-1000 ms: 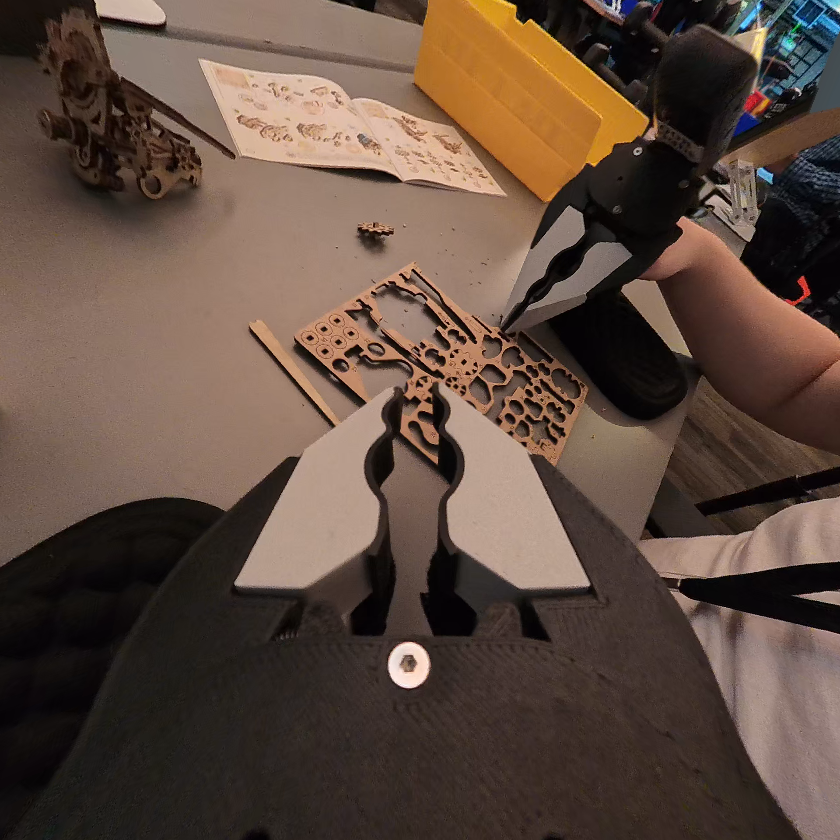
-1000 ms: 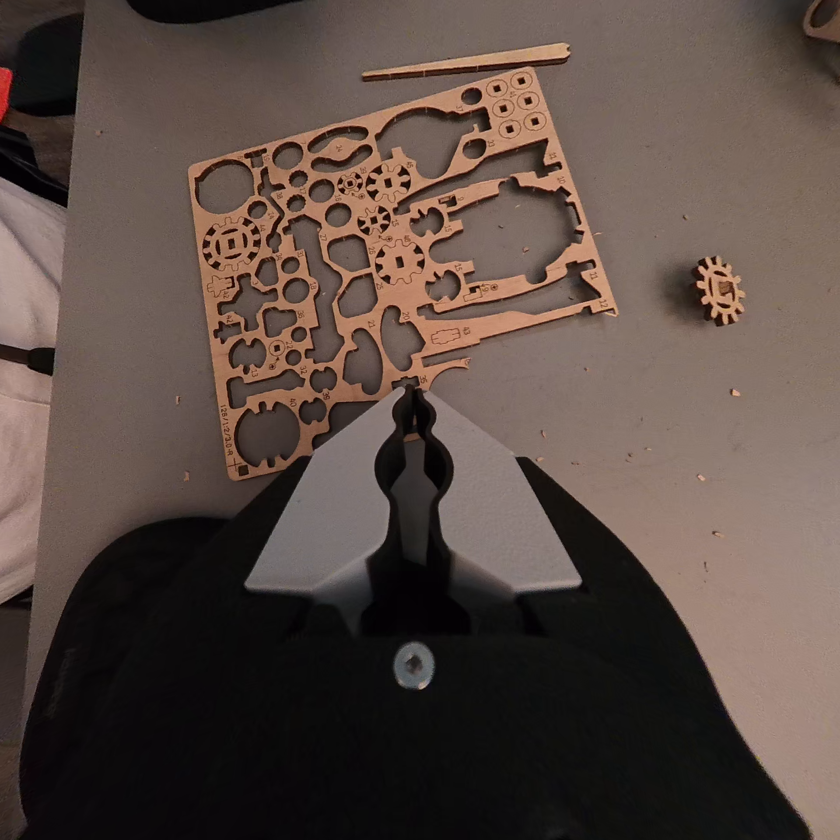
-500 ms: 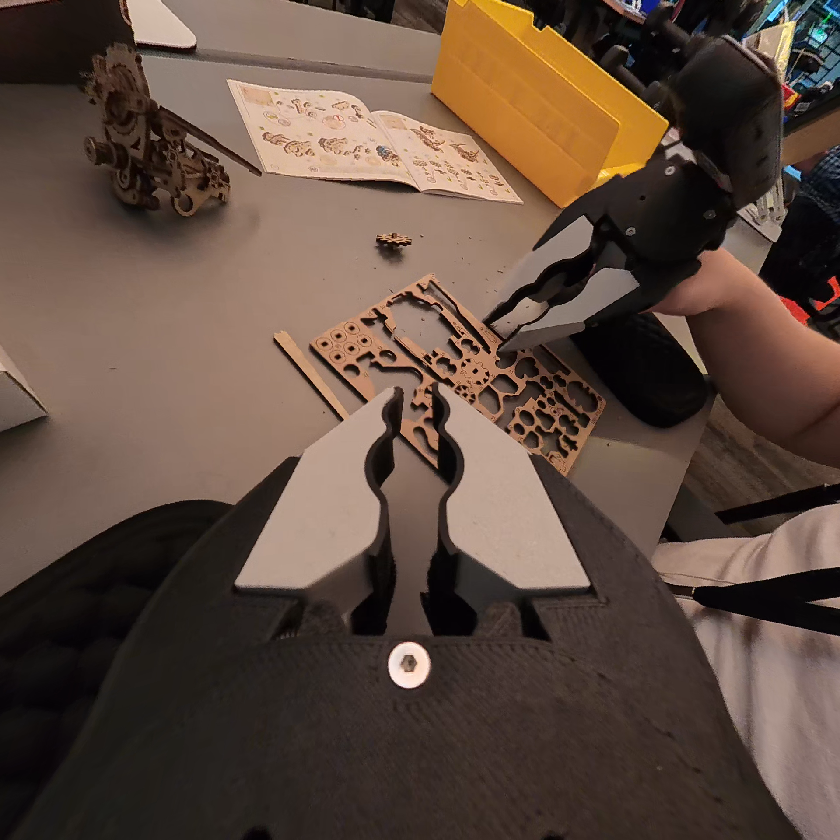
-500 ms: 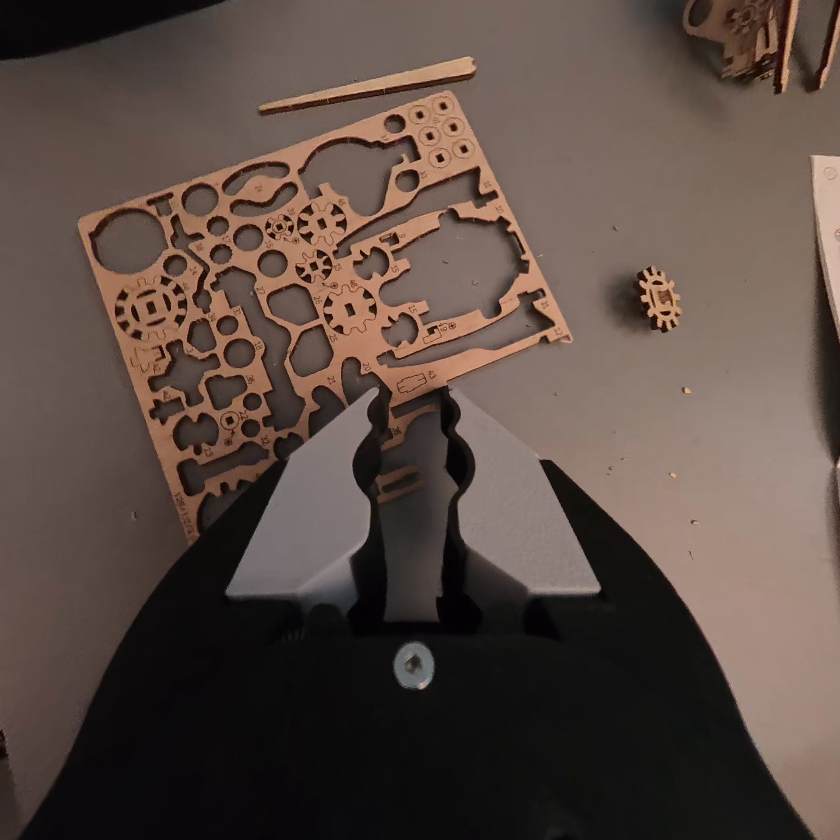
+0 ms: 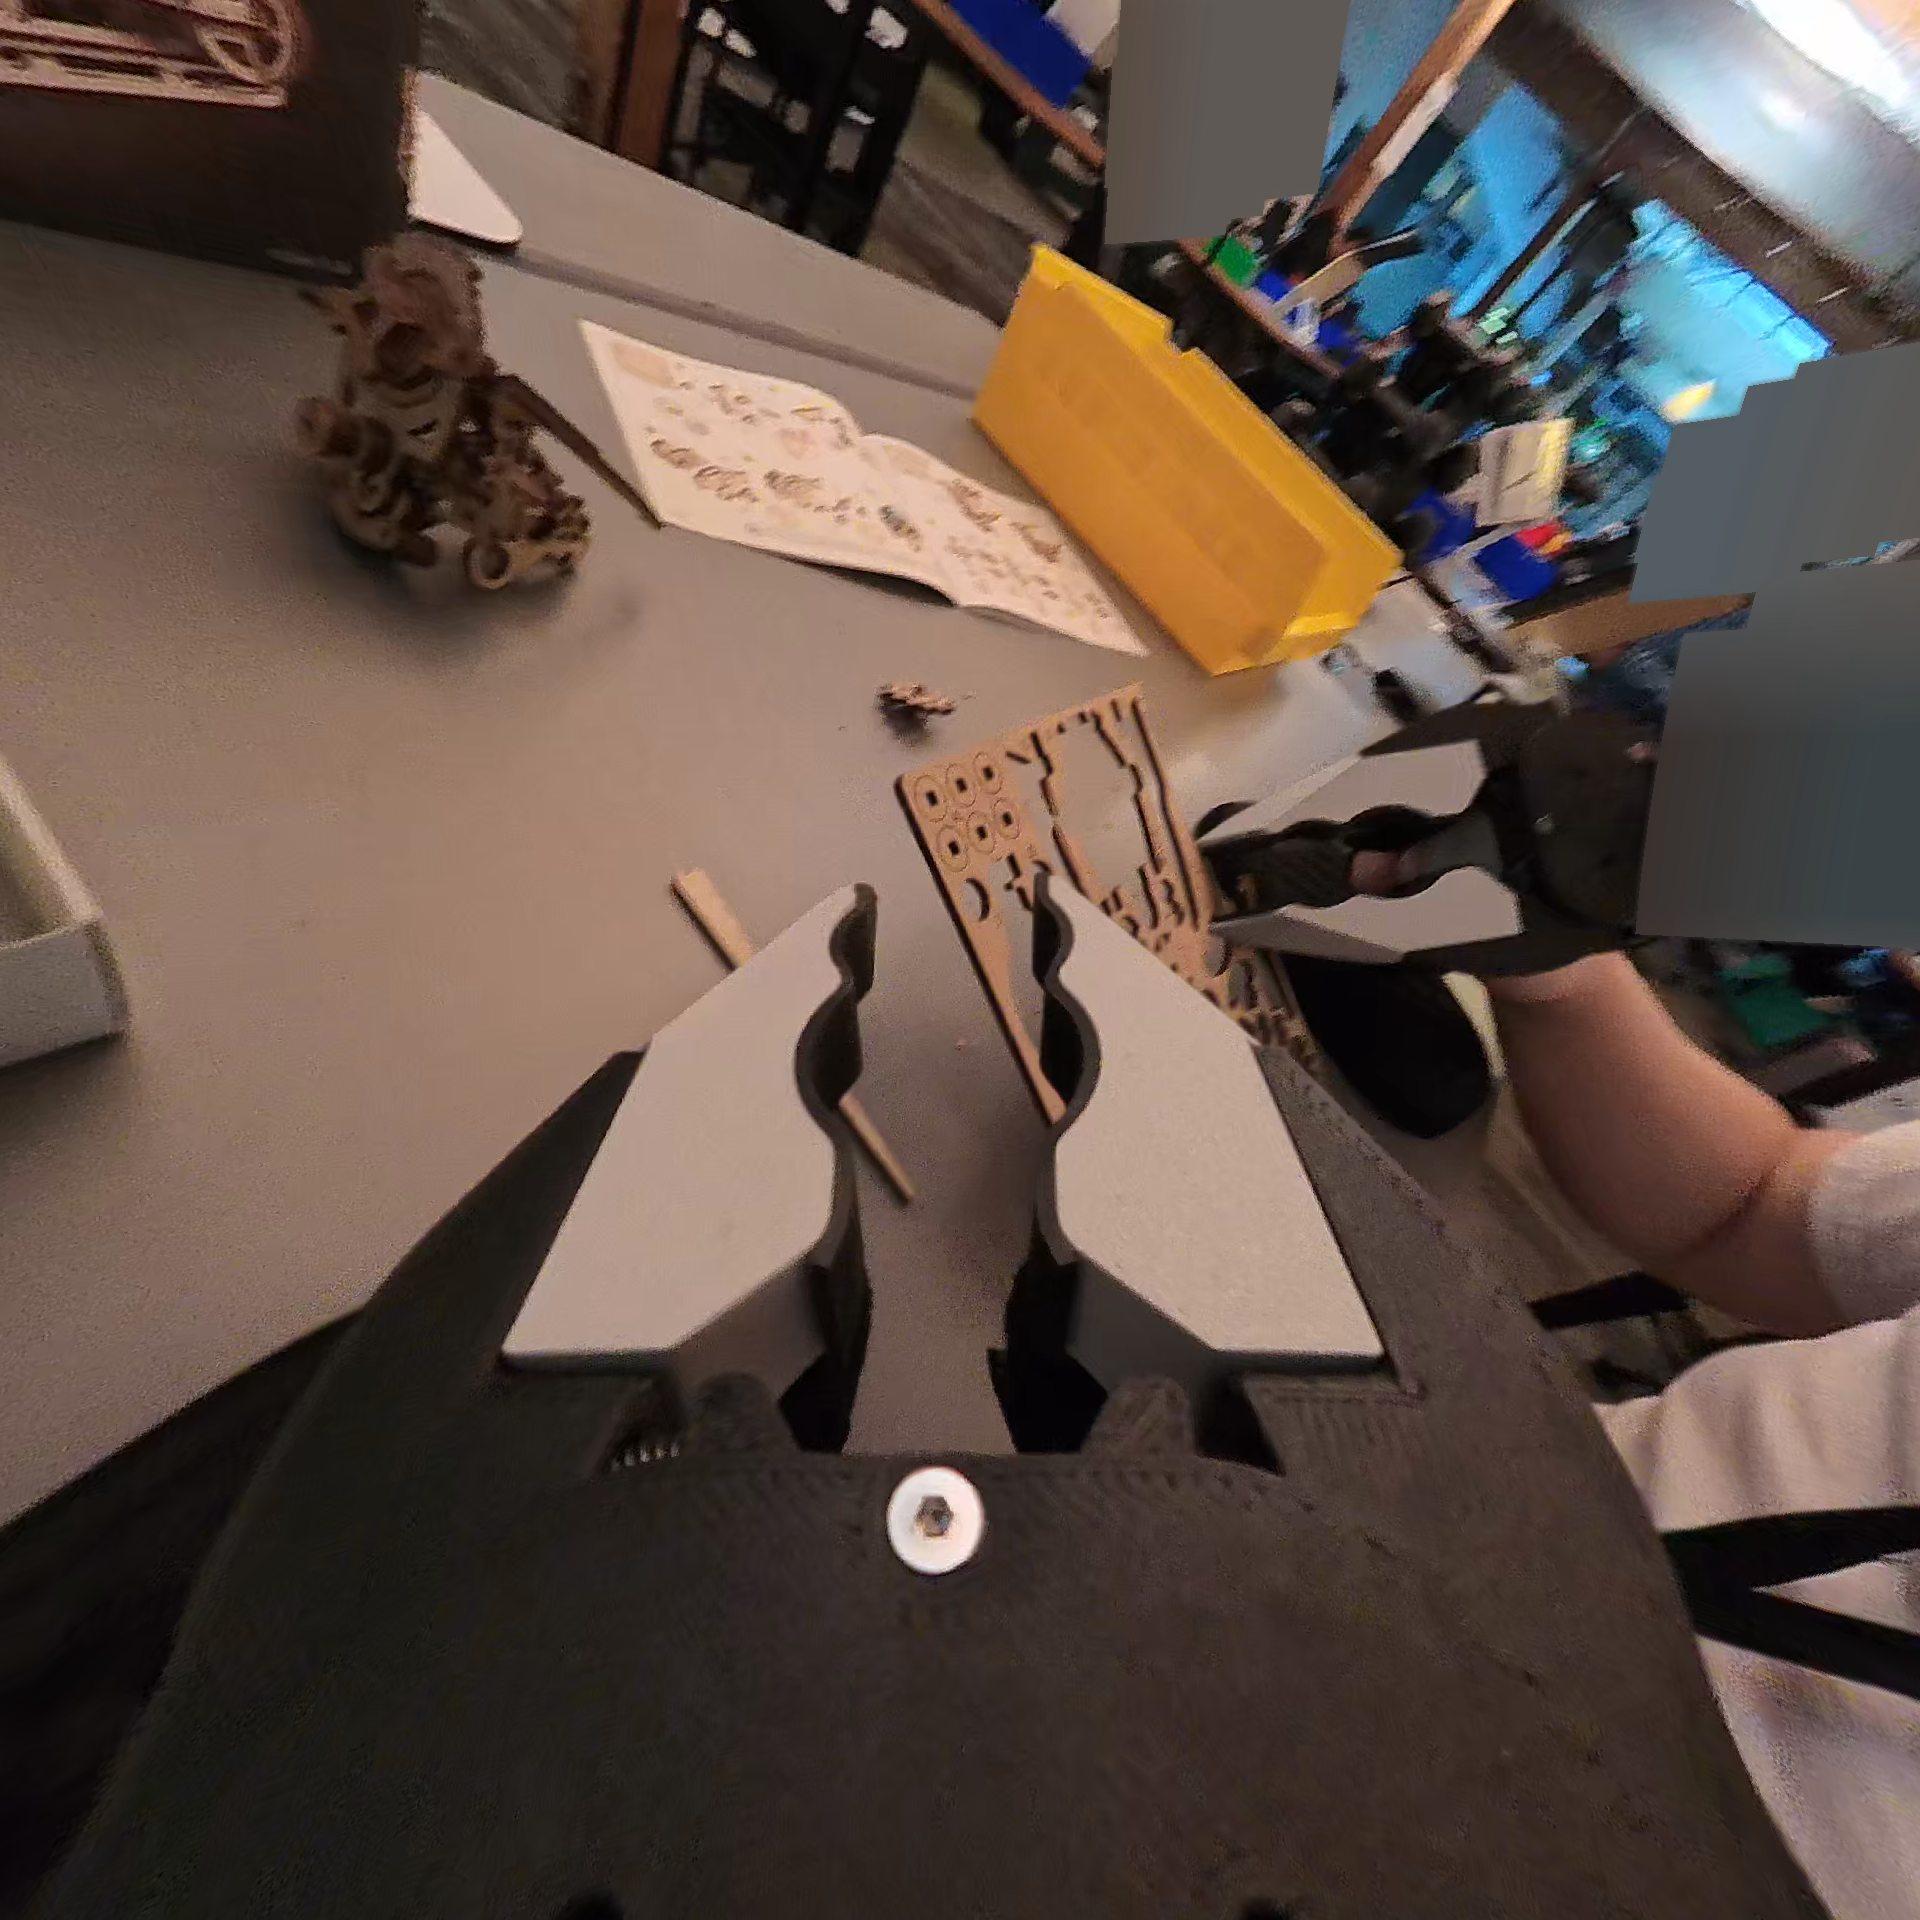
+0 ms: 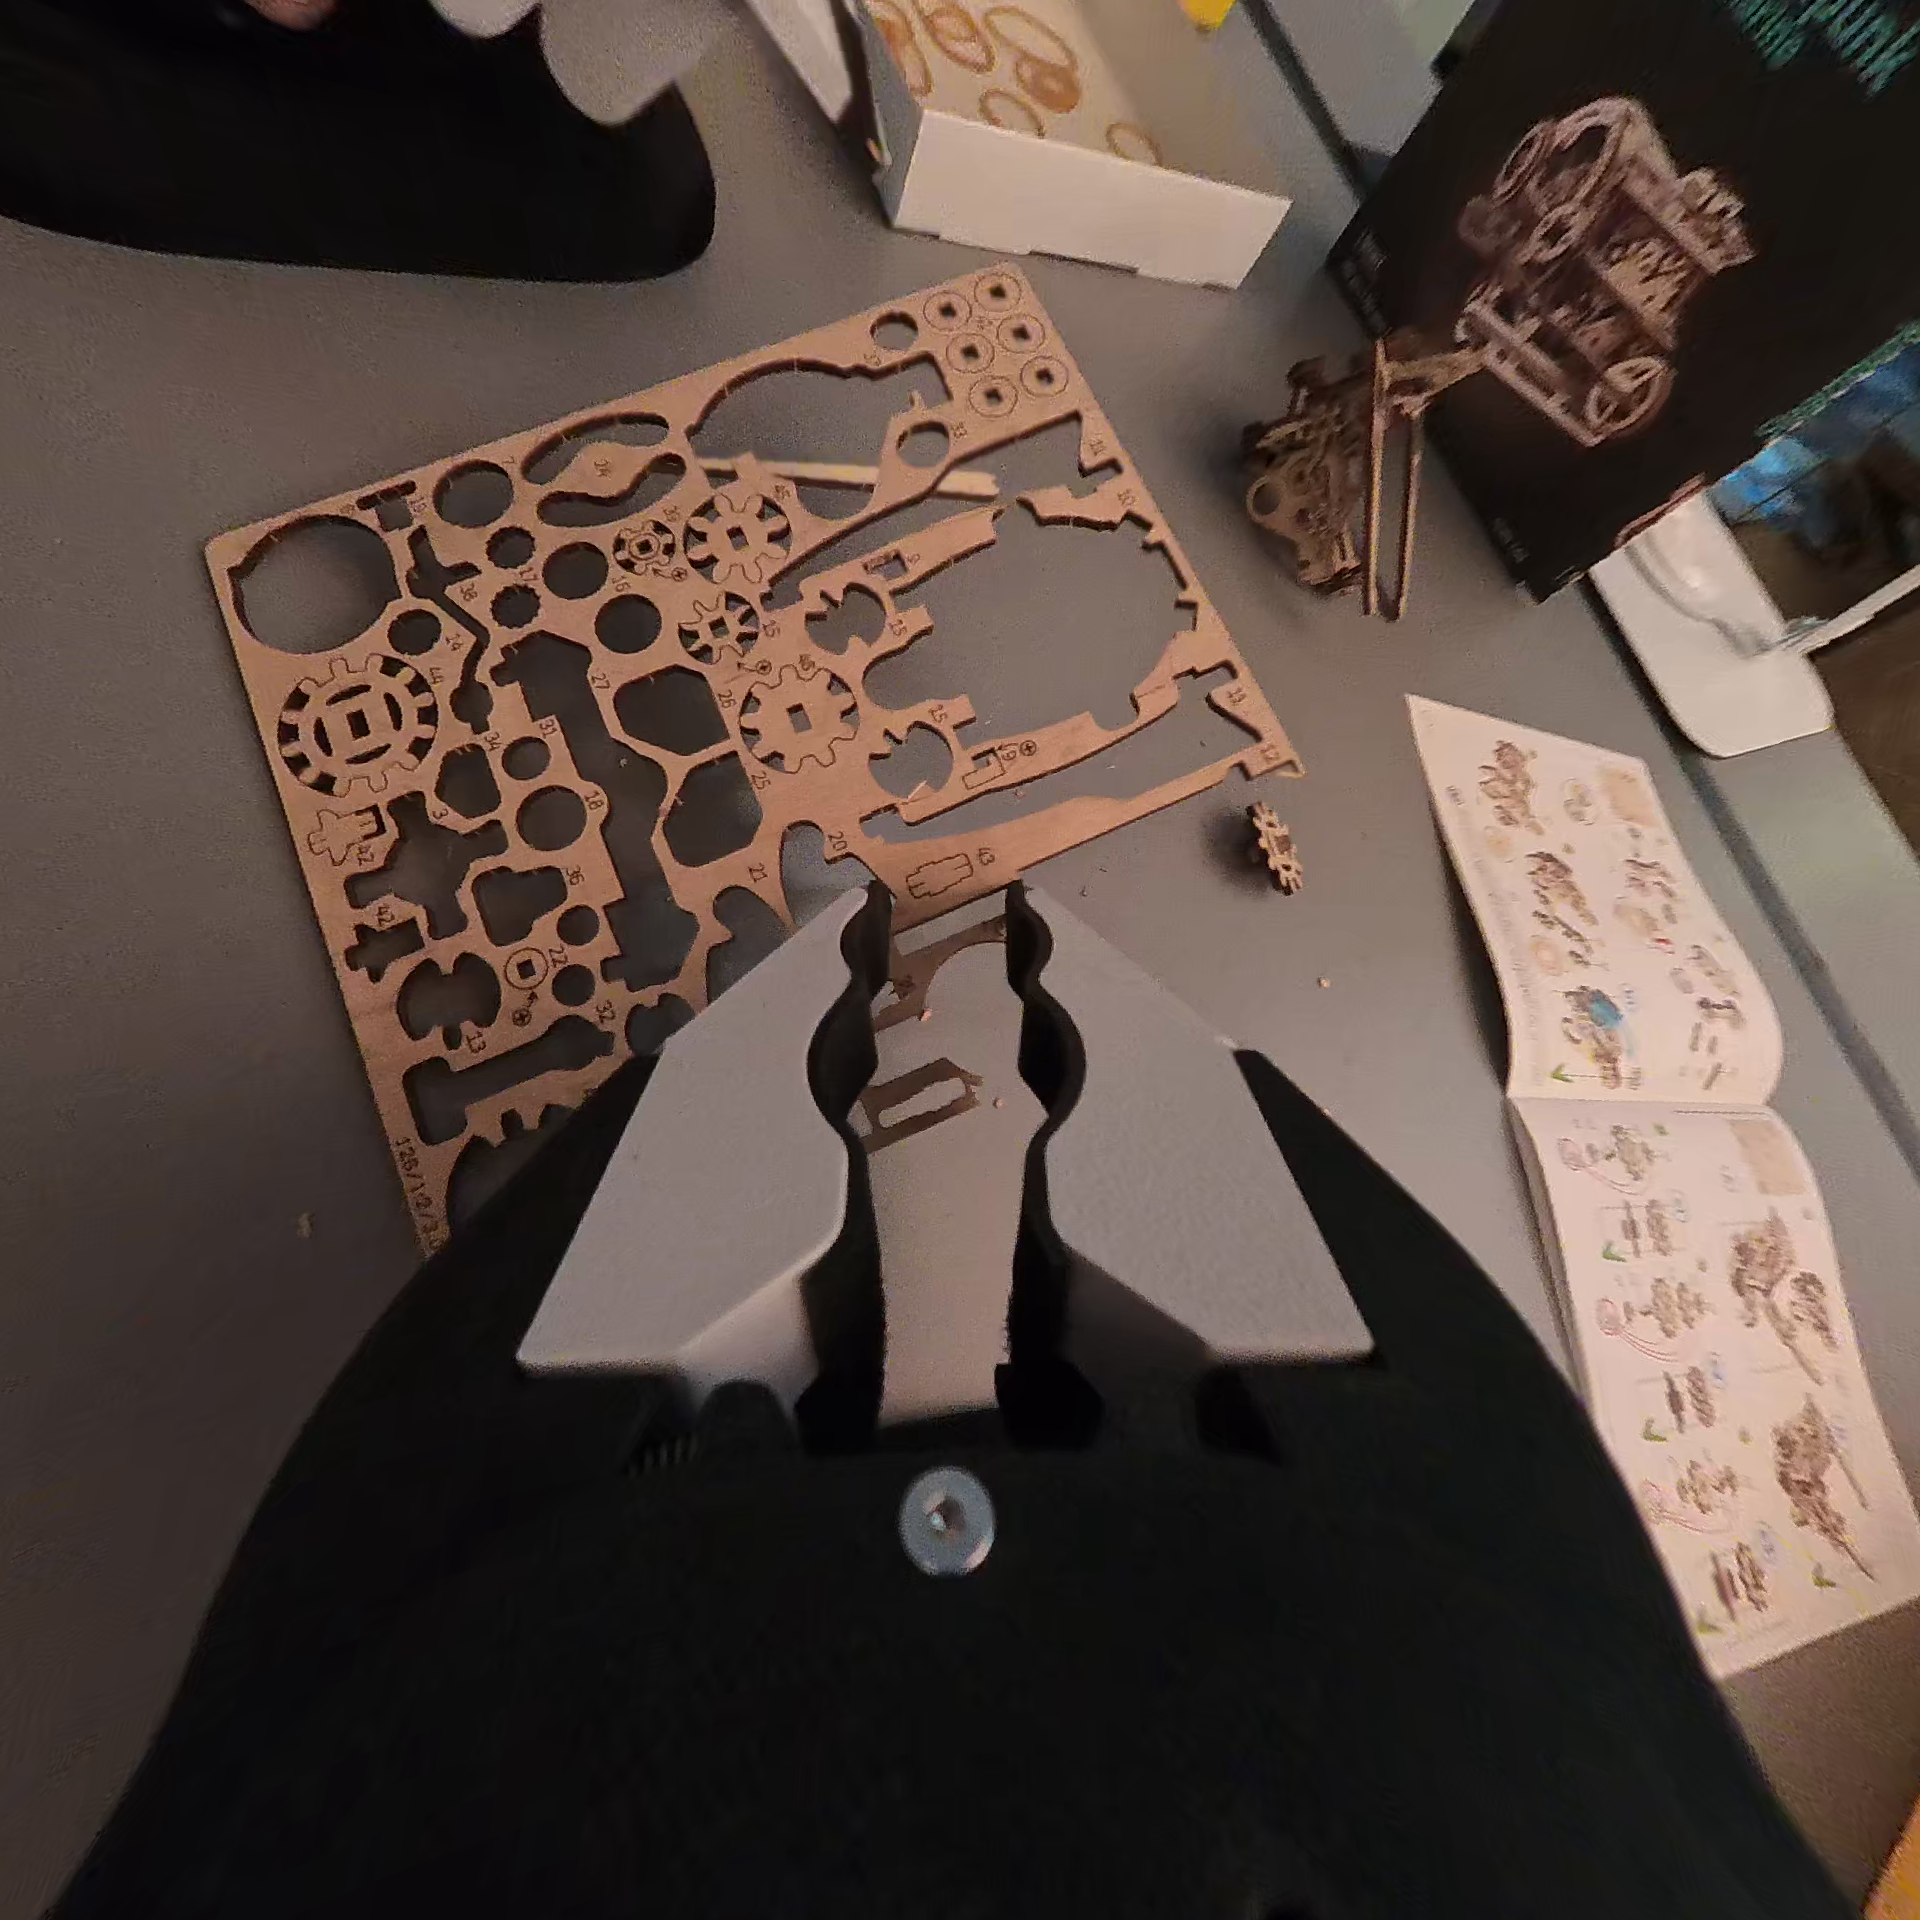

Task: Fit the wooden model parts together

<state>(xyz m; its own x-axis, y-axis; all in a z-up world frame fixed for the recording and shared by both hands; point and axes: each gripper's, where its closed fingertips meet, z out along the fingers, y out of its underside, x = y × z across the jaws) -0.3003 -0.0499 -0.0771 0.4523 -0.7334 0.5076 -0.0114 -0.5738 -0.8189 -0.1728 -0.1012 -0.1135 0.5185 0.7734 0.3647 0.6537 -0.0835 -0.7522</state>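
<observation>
The left gripper point(image 5: 951, 914) hangs above the grey table point(image 5: 312, 883) with its jaws parted and nothing between them. Just ahead of its tips lies a thin wooden strip point(image 5: 717, 925), and to the right of them the wooden parts sheet point(image 5: 1049, 821) stands tilted up off the table. The right gripper point(image 6: 940, 899) has its jaws spread over the sheet's point(image 6: 582, 748) near edge; in the left wrist view the same gripper point(image 5: 1216, 873) meets the sheet's raised edge, and it seems to be gripping it, though blur hides the contact. A small loose gear point(image 5: 914, 701) lies beyond the sheet. Farther out stand the half-built wooden model point(image 5: 426, 447), an open instruction booklet point(image 5: 831, 488) and a yellow bin point(image 5: 1174, 488). The right wrist view also shows a white box point(image 6: 1060, 177) and the kit's dark box point(image 6: 1621, 260).
</observation>
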